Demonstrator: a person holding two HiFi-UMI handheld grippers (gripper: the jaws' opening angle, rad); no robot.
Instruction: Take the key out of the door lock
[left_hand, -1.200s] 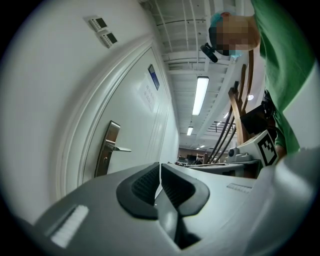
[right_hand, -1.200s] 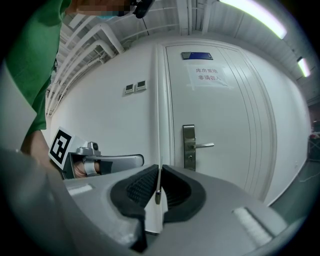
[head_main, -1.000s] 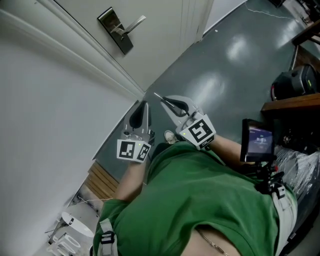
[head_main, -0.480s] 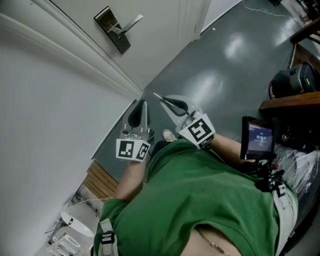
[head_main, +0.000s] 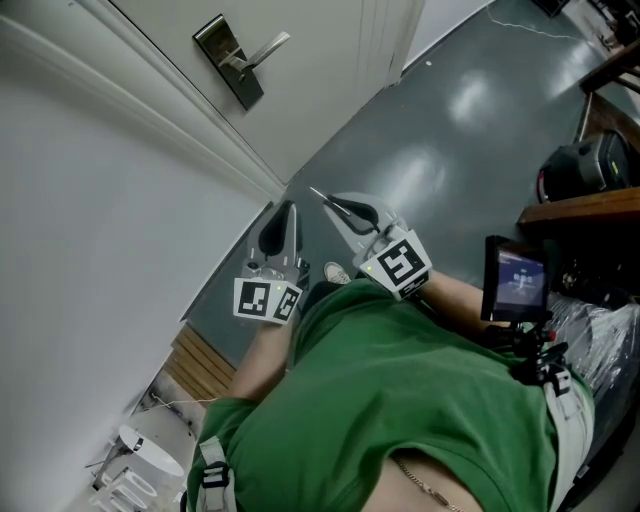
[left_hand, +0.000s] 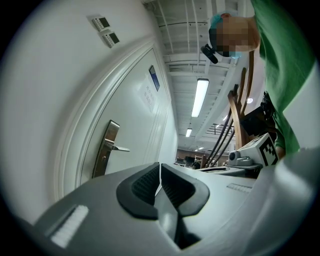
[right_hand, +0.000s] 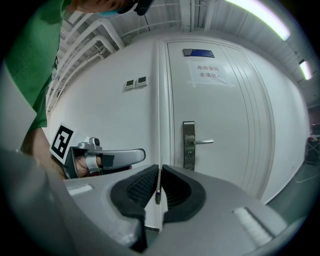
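Observation:
The white door carries a steel lock plate (head_main: 229, 60) with a lever handle (head_main: 266, 48); both also show in the right gripper view, the plate (right_hand: 188, 145) and the handle (right_hand: 203, 142). I see no key in the plate. My right gripper (head_main: 330, 200) is held well back from the door, shut on a thin silver key (right_hand: 158, 192) that stands edge-on between its pads and pokes out past the tips (head_main: 314, 190). To its left my left gripper (head_main: 285, 210) is level with the jaws together and nothing between them (left_hand: 160, 167).
A white wall and door frame run along the left. A small screen (head_main: 515, 280), a wooden shelf (head_main: 590, 205) and a dark bag (head_main: 590, 165) stand at the right. Wooden slats (head_main: 205, 365) and a white object (head_main: 140, 460) lie at the lower left.

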